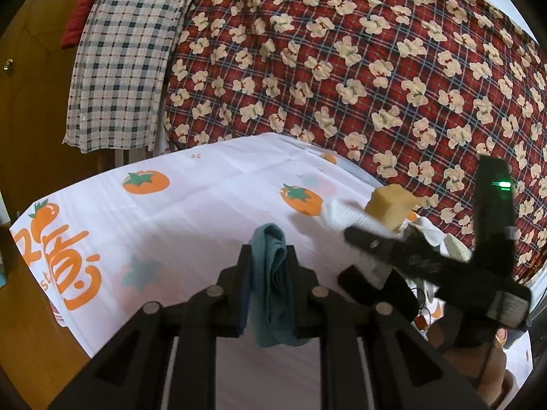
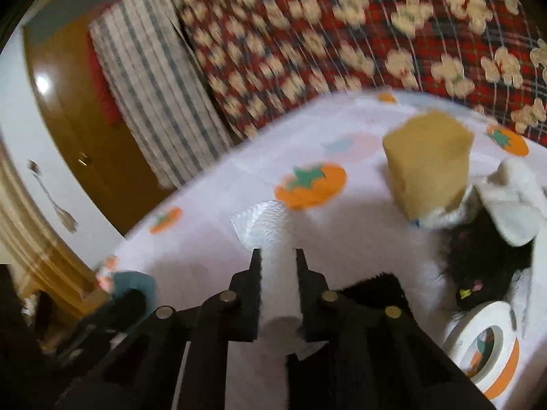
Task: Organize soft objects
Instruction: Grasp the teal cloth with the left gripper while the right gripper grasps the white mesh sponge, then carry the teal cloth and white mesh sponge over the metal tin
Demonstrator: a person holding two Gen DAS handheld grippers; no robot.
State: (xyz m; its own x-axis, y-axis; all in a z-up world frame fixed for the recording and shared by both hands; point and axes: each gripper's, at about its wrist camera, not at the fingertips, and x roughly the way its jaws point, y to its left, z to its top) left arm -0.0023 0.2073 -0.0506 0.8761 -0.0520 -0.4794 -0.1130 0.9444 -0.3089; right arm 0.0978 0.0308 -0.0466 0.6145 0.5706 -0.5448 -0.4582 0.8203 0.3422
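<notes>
The left gripper (image 1: 268, 256) was clamped tight on a bunched teal cloth (image 1: 273, 283), which hung down between its fingers above the white tomato-print sheet (image 1: 205, 212). Over on the other side, the right gripper (image 2: 278, 259) had its jaws pressed in on a white ribbed cloth (image 2: 270, 235), the free end fanning out ahead of the fingertips just over the sheet. The right-wrist view was smeared, so how deep that bite went I could not tell.

Ahead of the white cloth stood a tan sponge block (image 2: 427, 164), and beside it a heap: a white fluffy piece (image 2: 509, 201) lying on something black and furry (image 2: 485, 266), with a roll of tape (image 2: 485, 345) nearer the camera.

My read: this was a pick just made, with the lift to come. To do it well, raise the white cloth straight up before carrying it, so the trailing end clears the sponge and doesn't drag the heap. Keep the teal cloth pinched and well apart from the other hand.
</notes>
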